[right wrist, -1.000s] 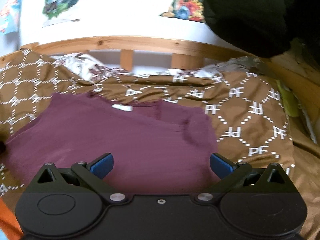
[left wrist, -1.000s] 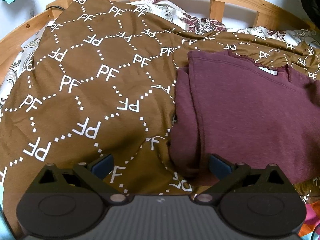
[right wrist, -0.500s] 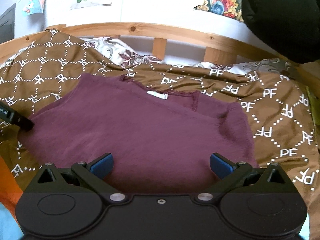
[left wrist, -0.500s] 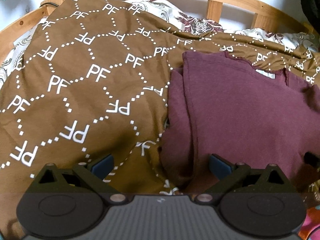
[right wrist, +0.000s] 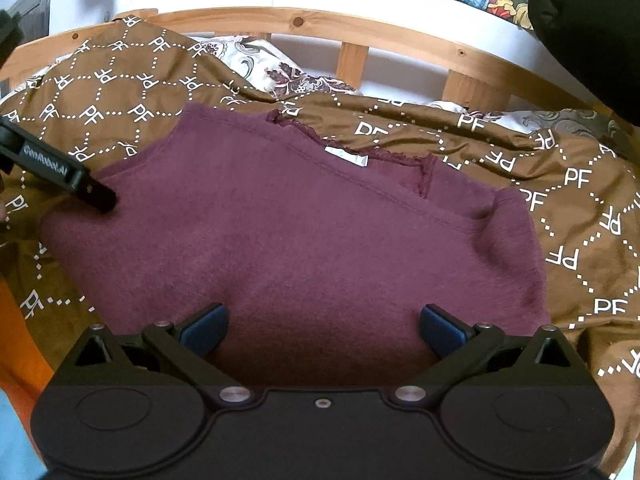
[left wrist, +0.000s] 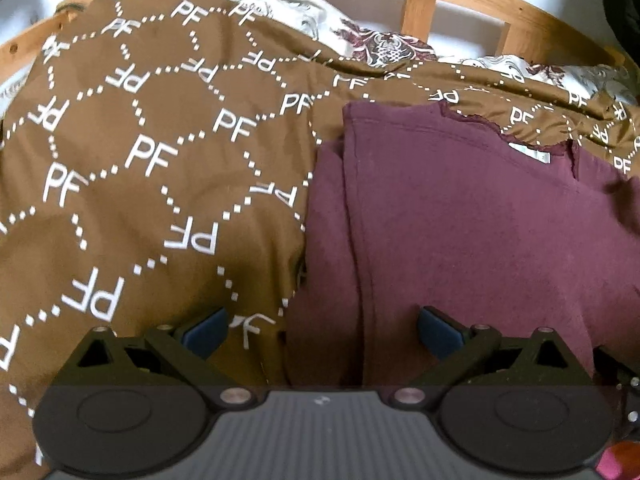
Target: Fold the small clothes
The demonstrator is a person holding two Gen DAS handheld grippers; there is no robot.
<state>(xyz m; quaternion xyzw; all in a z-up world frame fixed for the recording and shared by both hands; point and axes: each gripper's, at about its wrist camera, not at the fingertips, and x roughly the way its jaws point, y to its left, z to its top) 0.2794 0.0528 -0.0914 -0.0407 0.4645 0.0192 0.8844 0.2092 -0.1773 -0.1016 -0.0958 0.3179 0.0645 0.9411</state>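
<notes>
A wooden-framed bed (right wrist: 248, 16) is filling both views, covered by a brown quilt (left wrist: 152, 184) printed with white letters. A maroon top (right wrist: 304, 232), the garment being folded, is lying flat on the quilt directly ahead of the right hand-held gripper (right wrist: 322, 326), its neckline and white label (right wrist: 347, 157) at the far side. Both sleeves appear already turned in, so the body fold looks like the step in hand.

The right hand-held gripper is hovering over the near hem with its jaws spread wide, holding nothing. The left hand-held gripper (left wrist: 322, 330) is likewise released, straddling the garment's left folded edge (left wrist: 352, 216).

To do this well, each should be pinching a near hem corner through every layer, then lifting together and carrying the hem evenly toward the neckline, so the tucked sleeves are not slipping out.
</notes>
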